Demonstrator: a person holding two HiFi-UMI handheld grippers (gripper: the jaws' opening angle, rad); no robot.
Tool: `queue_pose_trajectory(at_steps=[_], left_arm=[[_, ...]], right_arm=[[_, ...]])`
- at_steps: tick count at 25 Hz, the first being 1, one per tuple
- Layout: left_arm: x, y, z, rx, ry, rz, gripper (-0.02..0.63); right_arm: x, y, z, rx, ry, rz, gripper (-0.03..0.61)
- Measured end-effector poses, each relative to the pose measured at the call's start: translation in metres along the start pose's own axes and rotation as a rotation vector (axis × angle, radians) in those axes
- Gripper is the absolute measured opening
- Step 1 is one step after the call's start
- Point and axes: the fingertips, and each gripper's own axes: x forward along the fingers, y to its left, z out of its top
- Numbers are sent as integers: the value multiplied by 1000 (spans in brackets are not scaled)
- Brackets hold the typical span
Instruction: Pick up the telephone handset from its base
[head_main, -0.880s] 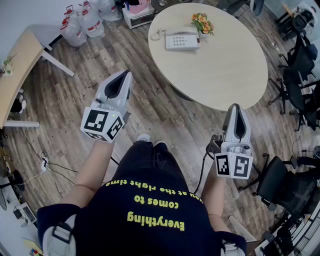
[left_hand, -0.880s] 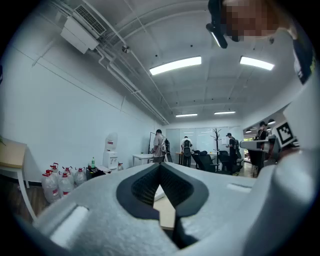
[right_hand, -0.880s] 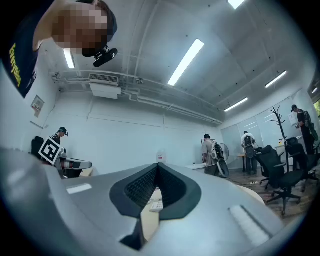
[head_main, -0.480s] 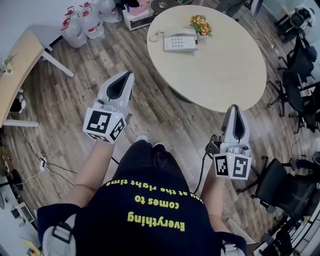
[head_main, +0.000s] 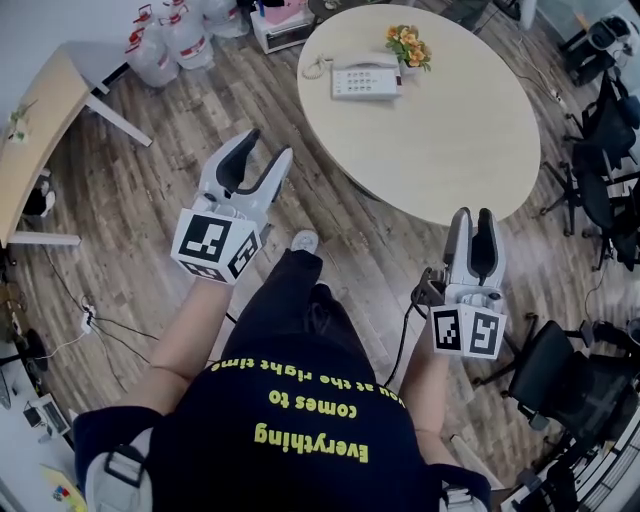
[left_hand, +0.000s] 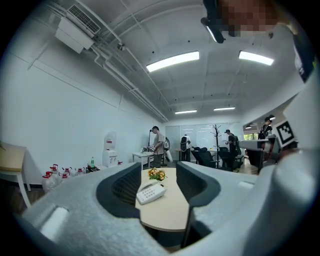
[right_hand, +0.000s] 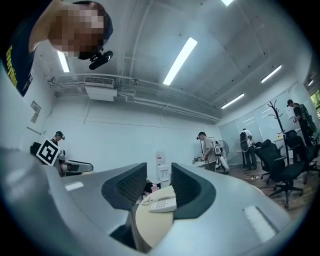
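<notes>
Since the earlier frame both pairs of jaws have spread: the left hand-held gripper (head_main: 268, 148) and right hand-held gripper (head_main: 474, 215) gape empty. The white handset (head_main: 365, 62) lies on its base (head_main: 366, 84) on the round, pale bench (head_main: 440, 130), well ahead, beside potted orange flowers (head_main: 405, 45).

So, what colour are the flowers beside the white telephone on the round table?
Orange and yellow flowers, green leaves; best in the head view.

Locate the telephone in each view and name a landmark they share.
Head view: telephone, top centre.
Left gripper view: telephone, low centre, beside the flowers.
Right gripper view: telephone, low centre.
Shared landmark: the round table under it.
</notes>
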Motion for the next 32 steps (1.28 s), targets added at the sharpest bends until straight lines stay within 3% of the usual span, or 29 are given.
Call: queue_pose_trajectory(at_steps=[3, 8, 22, 32], left_arm=[[13, 3, 0, 7, 3, 1, 284], [48, 13, 0, 3, -6, -26, 339], [185, 75, 13, -3, -18, -143, 361], [257, 92, 11, 1, 11, -220, 365]], right_arm=[[12, -4, -6, 8, 15, -3, 212], [40, -15, -10, 5, 25, -21, 258], [169, -36, -16, -17, 37, -77, 270], [219, -56, -33, -4, 86, -126, 272]])
